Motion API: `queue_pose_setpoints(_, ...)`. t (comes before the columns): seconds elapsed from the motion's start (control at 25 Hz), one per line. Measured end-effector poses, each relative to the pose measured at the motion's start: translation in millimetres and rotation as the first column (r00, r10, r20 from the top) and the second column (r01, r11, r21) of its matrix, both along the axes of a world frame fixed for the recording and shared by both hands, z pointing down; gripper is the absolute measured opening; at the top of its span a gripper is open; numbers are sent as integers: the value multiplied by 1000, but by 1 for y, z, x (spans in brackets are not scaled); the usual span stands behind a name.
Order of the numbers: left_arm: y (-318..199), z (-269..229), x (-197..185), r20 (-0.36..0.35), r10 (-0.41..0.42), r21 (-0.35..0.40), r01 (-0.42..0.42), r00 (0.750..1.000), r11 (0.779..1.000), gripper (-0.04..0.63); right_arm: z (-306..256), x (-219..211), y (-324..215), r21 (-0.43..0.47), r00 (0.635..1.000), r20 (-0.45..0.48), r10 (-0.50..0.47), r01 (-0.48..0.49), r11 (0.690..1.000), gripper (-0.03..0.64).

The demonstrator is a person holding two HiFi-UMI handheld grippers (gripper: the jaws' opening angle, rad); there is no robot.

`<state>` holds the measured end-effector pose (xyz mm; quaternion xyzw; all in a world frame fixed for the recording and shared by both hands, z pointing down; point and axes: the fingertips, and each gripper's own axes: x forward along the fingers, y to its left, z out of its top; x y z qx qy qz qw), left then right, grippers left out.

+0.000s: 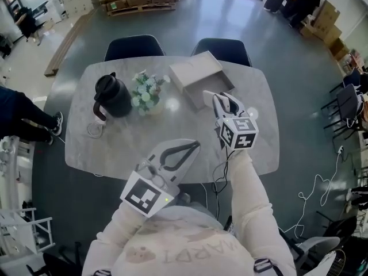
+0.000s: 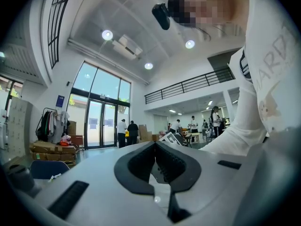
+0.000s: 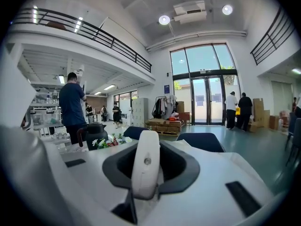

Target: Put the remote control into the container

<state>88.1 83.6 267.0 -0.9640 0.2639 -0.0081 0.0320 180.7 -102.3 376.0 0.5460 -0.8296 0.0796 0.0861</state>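
A grey open box, the container, lies on the far middle of the white table. My right gripper hovers at the box's near right corner, shut on a slim white remote control. In the right gripper view the remote stands upright between the jaws and hides the box. My left gripper is over the table's front edge, pointing toward the box. Its jaws meet at the tips in the left gripper view with nothing between them.
A black kettle and a small bunch of flowers stand on the table's left half. Two dark blue chairs are pushed in at the far side. People stand further off in the hall.
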Motion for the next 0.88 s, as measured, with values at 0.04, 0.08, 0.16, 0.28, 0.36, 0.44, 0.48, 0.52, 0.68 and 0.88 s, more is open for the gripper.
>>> queue_pose_setpoints(0.04,-6,1,-2,1,1,1,-1,1000,1000,11,5,-1,-8,-12,1000,-6,3,-3,1000,87)
queue_pose_setpoints(0.08,-12,3,-4,1,0,0,0,1000,1000,11,10,-2,-16,-24,1000,-12,4,-5,1000,87)
queue_pose_setpoints(0.16,-24,5,-8,1,-2,0,2,1000,1000,11,19,-3,-31,-45,1000,-21,7,-8,999,87)
queue_pose_setpoints(0.28,-39,6,-13,-1,-2,11,2,1000,1000,11,33,-5,-51,-77,999,-33,10,-13,997,87)
queue_pose_setpoints(0.36,-47,7,-16,-1,-3,11,3,1000,1000,11,43,-7,-64,-103,999,-45,9,-13,995,87)
queue_pose_setpoints(0.44,-55,10,-18,5,-3,10,3,1000,1000,11,55,-10,-75,-134,999,-51,5,-12,991,87)
queue_pose_setpoints(0.48,-59,12,-20,9,-1,11,1,1000,1000,11,60,-11,-80,-148,999,-53,4,-12,989,87)
queue_pose_setpoints(0.52,-62,13,-21,11,0,13,-1,1000,1000,11,65,-11,-85,-160,998,-58,2,-11,987,87)
queue_pose_setpoints(0.68,-75,16,-24,14,-1,7,1,1000,1000,11,77,-13,-101,-189,996,-87,-5,-11,982,87)
queue_pose_setpoints(0.88,-89,18,-27,10,2,-6,-2,1000,1000,11,93,-17,-114,-233,996,-87,-25,4,973,87)
